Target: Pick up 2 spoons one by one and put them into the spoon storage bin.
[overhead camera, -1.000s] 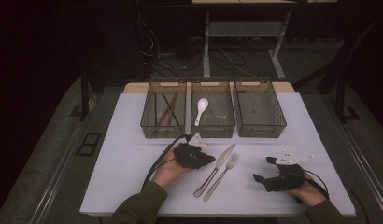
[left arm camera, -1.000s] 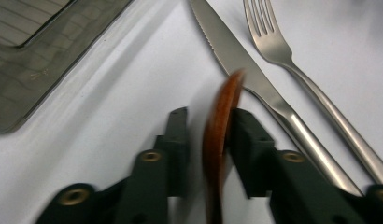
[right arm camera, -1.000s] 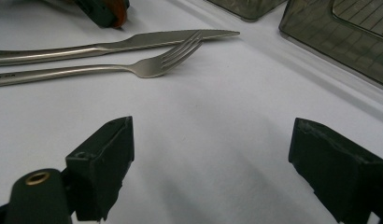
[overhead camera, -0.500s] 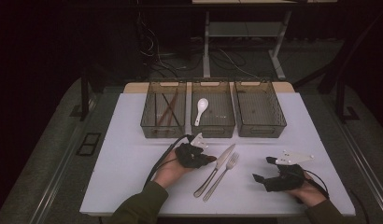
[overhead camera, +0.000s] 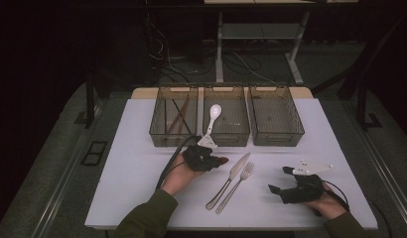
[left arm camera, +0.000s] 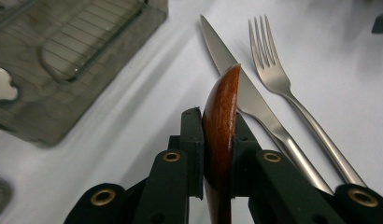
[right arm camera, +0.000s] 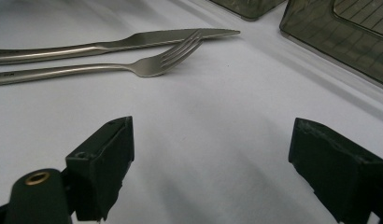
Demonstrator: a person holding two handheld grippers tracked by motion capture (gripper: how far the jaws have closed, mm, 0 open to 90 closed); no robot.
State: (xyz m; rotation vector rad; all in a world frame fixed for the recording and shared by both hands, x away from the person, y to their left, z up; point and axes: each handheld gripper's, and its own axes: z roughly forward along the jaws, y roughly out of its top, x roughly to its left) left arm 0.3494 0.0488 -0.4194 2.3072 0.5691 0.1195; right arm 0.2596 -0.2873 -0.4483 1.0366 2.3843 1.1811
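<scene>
Left gripper (left arm camera: 217, 140) clamped on a brown wooden spoon (left arm camera: 221, 116), jaws just drawn tighter around it, pads pressing both sides, rounded tip poking out past them. Held above the white counter (overhead camera: 132, 163), just left of the knife (overhead camera: 230, 176) and fork (overhead camera: 236, 184), which lie side by side, near the front of the three bins. Right gripper (overhead camera: 287, 184) spread wide, nothing between the jaws, resting low over the counter at the right, well apart from the cutlery. White spoon (overhead camera: 213, 116) leaning in the middle bin (overhead camera: 226, 136); sticks in the left bin (overhead camera: 167, 136).
</scene>
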